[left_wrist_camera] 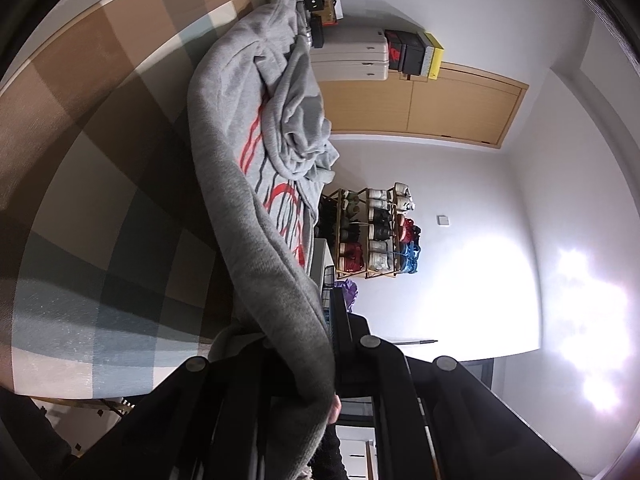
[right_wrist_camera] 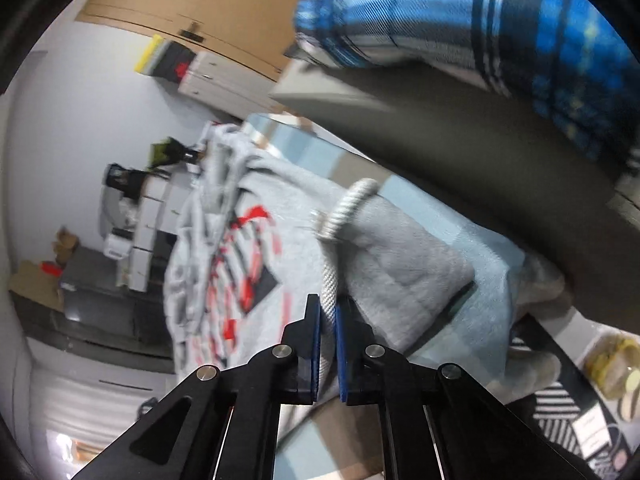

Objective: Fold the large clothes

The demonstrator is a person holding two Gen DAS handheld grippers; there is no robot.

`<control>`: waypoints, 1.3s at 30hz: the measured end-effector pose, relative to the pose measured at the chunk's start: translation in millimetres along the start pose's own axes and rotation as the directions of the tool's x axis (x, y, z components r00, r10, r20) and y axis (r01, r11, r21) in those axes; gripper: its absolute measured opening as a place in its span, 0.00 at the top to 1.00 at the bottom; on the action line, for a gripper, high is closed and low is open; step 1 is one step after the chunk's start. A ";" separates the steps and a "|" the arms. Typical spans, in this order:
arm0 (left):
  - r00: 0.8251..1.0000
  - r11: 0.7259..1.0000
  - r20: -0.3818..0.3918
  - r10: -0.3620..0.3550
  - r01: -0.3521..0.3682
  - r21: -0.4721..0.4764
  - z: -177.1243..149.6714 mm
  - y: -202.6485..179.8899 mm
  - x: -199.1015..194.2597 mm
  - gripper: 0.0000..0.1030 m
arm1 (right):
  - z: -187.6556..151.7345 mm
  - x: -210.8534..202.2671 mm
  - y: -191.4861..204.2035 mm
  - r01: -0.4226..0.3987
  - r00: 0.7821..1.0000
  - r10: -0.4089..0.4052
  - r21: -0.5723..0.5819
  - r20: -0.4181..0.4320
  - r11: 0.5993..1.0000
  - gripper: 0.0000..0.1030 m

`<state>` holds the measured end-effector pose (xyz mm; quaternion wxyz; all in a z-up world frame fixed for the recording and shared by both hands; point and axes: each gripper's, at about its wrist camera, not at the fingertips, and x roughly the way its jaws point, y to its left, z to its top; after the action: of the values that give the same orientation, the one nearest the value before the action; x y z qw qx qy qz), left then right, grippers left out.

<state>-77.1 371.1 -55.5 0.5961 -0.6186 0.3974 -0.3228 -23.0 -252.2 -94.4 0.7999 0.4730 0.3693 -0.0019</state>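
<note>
A grey hoodie [left_wrist_camera: 256, 92] with a red and black print lies bunched on a checked cloth surface [left_wrist_camera: 100, 200]. My left gripper [left_wrist_camera: 298, 360] is shut on a grey edge of the hoodie, which drapes between its black fingers and hides the pads. In the right wrist view the hoodie [right_wrist_camera: 400, 264] lies spread, print to the left. Its white drawstring cord [right_wrist_camera: 352, 204] loops out of the fabric and runs down between the blue pads [right_wrist_camera: 316, 344] of my right gripper [right_wrist_camera: 327, 316], which is shut on the cord.
A shoe rack [left_wrist_camera: 376, 232], a wooden wardrobe door [left_wrist_camera: 440, 108] and a white suitcase [left_wrist_camera: 352, 56] with boxes stand against the white wall. A person's blue plaid sleeve [right_wrist_camera: 480, 12] and a dark blurred bar [right_wrist_camera: 480, 168] cross above the hoodie.
</note>
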 end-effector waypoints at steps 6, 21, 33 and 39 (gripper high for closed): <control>1.000 1.000 0.002 0.005 -0.005 -0.002 -2.0 1.8 -3.7 0.97 | -5.0 -38.0 16.0 -0.131 0.988 0.138 -0.095 0.075 0.987 0.93; 0.991 0.990 -0.007 0.135 -0.136 -0.031 -22.4 22.2 -12.5 0.97 | -8.9 -26.4 -23.7 0.031 0.998 -0.029 0.056 -0.048 0.998 0.93; 0.995 0.994 -0.014 0.104 -0.104 -0.023 -25.1 36.6 -21.9 0.97 | -19.2 -25.7 -48.6 0.053 0.996 -0.037 0.227 -0.076 0.972 0.91; 0.997 0.998 -0.029 0.065 -0.066 -0.015 -26.8 35.4 -21.4 0.97 | -18.9 -23.0 -47.4 0.051 0.997 -0.039 0.214 -0.063 0.976 0.90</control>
<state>-114.5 377.8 -87.0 0.5957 -0.6053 0.4283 -0.3088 -67.5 -272.1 -121.9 0.7326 0.5483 0.4007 -0.0463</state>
